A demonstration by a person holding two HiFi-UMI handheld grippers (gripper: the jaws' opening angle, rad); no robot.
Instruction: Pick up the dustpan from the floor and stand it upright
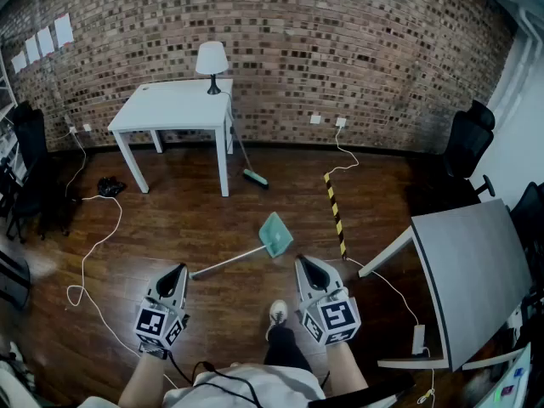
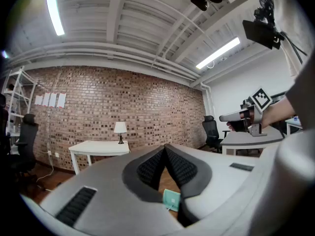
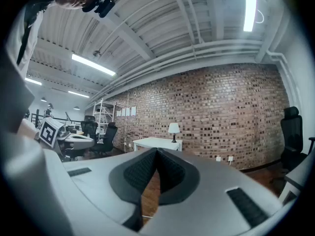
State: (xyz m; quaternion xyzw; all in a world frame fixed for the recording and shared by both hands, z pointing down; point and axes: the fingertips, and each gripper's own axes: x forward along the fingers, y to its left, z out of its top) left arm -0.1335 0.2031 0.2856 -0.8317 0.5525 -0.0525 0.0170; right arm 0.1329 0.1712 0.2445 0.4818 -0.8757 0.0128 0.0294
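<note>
A teal dustpan [image 1: 276,235] lies flat on the wooden floor, its long pale handle [image 1: 225,264] running toward the lower left. My left gripper [image 1: 180,271] hovers just left of the handle's end, shut and empty. To the right of the pan, my right gripper [image 1: 302,263] is also shut with nothing in it. Both point level toward the brick wall. In the left gripper view my left gripper [image 2: 165,149] shows its pads together, and the dustpan [image 2: 172,199] peeks out below them. The right gripper view shows my right gripper [image 3: 156,152] with its pads touching.
A white table [image 1: 177,106] with a lamp [image 1: 212,61] stands against the brick wall, a broom [image 1: 250,169] leaning beside it. Yellow-black tape [image 1: 336,213] crosses the floor. A grey desk [image 1: 472,266] sits at right, office chairs [image 1: 470,138] behind it. White cables [image 1: 92,249] trail at left. A shoe [image 1: 277,313] shows below.
</note>
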